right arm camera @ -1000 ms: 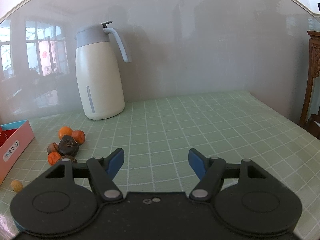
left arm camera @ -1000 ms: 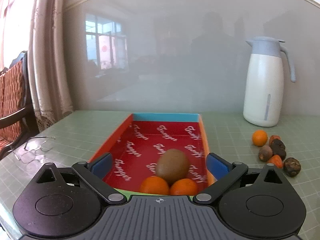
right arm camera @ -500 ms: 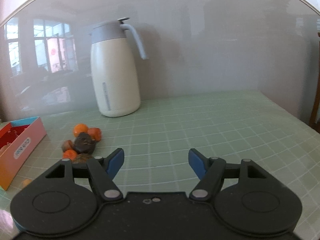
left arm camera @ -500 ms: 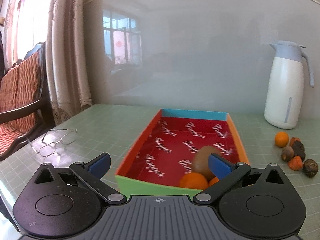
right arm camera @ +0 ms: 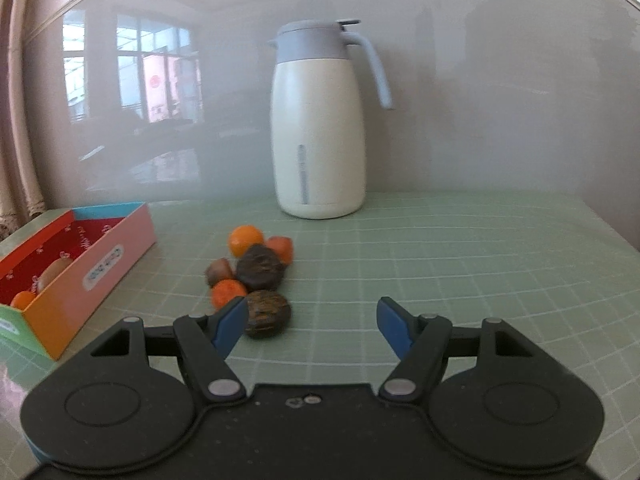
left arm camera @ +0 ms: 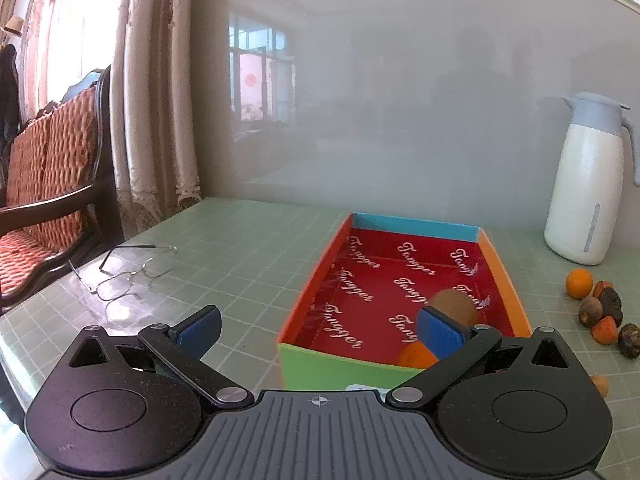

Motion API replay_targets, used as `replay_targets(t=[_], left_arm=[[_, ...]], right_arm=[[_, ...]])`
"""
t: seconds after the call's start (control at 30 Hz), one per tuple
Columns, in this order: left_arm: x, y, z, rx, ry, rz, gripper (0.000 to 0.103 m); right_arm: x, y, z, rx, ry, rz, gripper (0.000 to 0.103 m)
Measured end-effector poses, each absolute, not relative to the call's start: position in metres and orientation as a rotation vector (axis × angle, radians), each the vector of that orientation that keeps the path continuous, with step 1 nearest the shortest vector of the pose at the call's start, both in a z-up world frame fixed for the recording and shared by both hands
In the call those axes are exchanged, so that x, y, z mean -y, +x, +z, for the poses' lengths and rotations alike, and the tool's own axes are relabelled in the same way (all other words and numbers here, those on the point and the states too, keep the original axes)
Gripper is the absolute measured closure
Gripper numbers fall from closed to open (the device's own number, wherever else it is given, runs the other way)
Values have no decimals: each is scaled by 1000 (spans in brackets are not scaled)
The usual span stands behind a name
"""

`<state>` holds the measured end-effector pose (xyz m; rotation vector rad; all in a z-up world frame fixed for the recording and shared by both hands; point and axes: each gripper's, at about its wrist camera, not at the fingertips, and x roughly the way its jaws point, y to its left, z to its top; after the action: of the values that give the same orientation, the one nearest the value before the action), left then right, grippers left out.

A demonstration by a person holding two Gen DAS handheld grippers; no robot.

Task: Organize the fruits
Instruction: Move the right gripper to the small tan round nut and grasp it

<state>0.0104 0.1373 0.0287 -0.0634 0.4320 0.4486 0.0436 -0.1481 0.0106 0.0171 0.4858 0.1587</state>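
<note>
The right claw (right arm camera: 308, 326) stands wide and empty just near the fruit pile (right arm camera: 256, 270) on the tabletop (right arm camera: 440, 264), right of the box (right arm camera: 100, 264). These small, round, light fruits may roll; pinch one across its middle. The left claw (left arm camera: 320, 330) is also wide, empty.

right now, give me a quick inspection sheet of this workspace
surface: green grid-pattern table, nothing spilled.
job's things: box holds a kiwi and an orange fruit; loose fruit pile lies on the table between box and jug; one small fruit lies apart, nearer the camera.
clutter: eyeglasses, white jug.
grippers: left gripper open, empty; right gripper open, empty, just short of the pile.
cables: nothing seen.
surroundings: glossy wall panel, curtain, chair.
</note>
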Motion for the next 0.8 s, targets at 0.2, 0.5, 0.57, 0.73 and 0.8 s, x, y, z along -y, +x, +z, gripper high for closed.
replay_targets(t=[0.2, 0.5, 0.57, 0.73, 0.8], left_arm=[[-146, 6, 29, -433, -76, 469, 0], [-158, 1, 28, -434, -92, 486, 0], [-160, 0, 28, -434, -93, 489, 0], [-166, -3, 27, -436, -99, 496, 0], [-170, -5, 27, -435, -101, 502, 0]], right_arm=[[128, 42, 9, -491, -5, 216, 33], [89, 38, 3, -503, -61, 303, 34], [80, 36, 2, -503, -83, 319, 34], [62, 31, -2, -502, -115, 354, 39], [57, 31, -3, -505, -124, 363, 41]])
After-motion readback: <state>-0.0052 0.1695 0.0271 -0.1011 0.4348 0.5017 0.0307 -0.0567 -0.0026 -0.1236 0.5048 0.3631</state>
